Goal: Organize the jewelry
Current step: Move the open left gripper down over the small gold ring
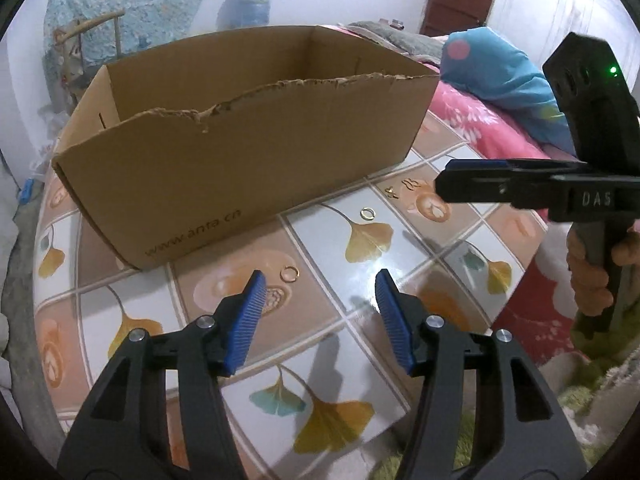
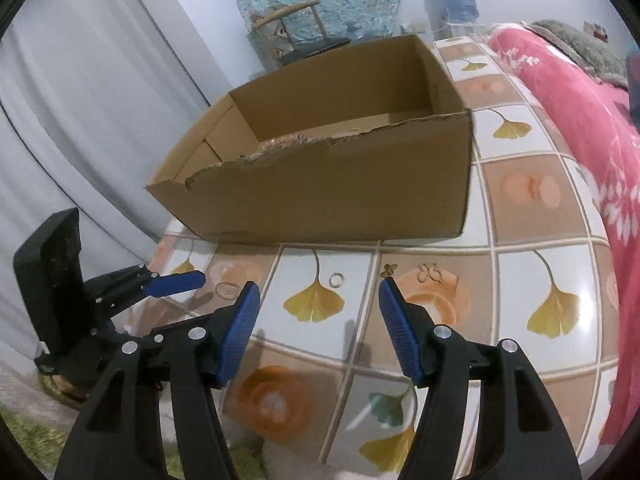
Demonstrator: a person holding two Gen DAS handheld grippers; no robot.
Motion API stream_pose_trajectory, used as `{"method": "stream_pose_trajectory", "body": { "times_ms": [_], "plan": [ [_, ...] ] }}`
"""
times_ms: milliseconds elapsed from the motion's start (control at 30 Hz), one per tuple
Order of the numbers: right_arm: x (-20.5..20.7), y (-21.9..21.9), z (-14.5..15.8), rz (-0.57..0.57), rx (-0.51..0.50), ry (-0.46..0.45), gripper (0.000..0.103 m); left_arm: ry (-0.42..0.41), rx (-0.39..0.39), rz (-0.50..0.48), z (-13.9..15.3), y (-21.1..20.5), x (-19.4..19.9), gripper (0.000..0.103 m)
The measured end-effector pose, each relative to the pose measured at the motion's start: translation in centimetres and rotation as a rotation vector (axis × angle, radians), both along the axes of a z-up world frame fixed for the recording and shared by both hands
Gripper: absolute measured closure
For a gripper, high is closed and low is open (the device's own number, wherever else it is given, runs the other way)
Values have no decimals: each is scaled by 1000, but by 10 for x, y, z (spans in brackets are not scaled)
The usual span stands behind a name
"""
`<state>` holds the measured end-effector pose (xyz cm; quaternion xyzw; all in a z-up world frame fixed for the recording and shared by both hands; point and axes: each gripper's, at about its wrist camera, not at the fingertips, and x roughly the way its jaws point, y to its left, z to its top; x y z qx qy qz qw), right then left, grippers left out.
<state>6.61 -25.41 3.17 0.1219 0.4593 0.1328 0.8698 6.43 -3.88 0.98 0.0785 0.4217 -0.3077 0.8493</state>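
Observation:
Small gold jewelry lies on the ginkgo-patterned tabletop (image 1: 356, 304) in front of an open cardboard box (image 1: 240, 140) (image 2: 340, 196). A thin gold ring (image 1: 289, 274) (image 2: 226, 290) rests just past my left gripper (image 1: 320, 276), close to its left fingertip. A thicker ring (image 1: 367, 213) (image 2: 336, 279) lies farther on. A tiny stud (image 1: 391, 192) (image 2: 388, 269) and a pair of looped earrings (image 1: 412, 184) (image 2: 430, 272) lie by my right gripper (image 2: 318, 286) (image 1: 442, 184). Both grippers stand open above the table with nothing between their blue pads.
The box has a torn front rim and sits at the back of the table. A pink bedspread (image 2: 580, 128) and a blue pillow (image 1: 500, 80) border the table's right side. A hand (image 1: 592, 276) holds the right gripper's handle. Green rug (image 2: 32, 448) lies below.

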Motion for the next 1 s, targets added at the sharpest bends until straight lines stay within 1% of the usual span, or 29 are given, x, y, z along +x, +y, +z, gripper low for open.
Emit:
{"method": "stream_pose_trajectory", "body": {
  "times_ms": [133,233,367,467,700,833,1000],
  "plan": [
    [6,11,-9,9,-51,-3,43,-29,33,2,-8,-8,3,54],
    [8,14,-13,9,-61,-6,43,-48,50,3,-11,-12,6,59],
    [11,17,-17,10,-75,-1,43,-32,60,33,-16,-13,16,70],
    [12,18,-18,19,-71,1,43,-9,56,53,-18,-10,23,75],
    [15,17,-21,19,-84,11,43,25,50,49,-24,-9,28,76],
    [16,18,-22,20,-84,13,43,21,56,49,-25,-10,29,77],
    [17,18,-22,19,-85,16,43,16,55,49,-26,-9,29,87]
  ]
}}
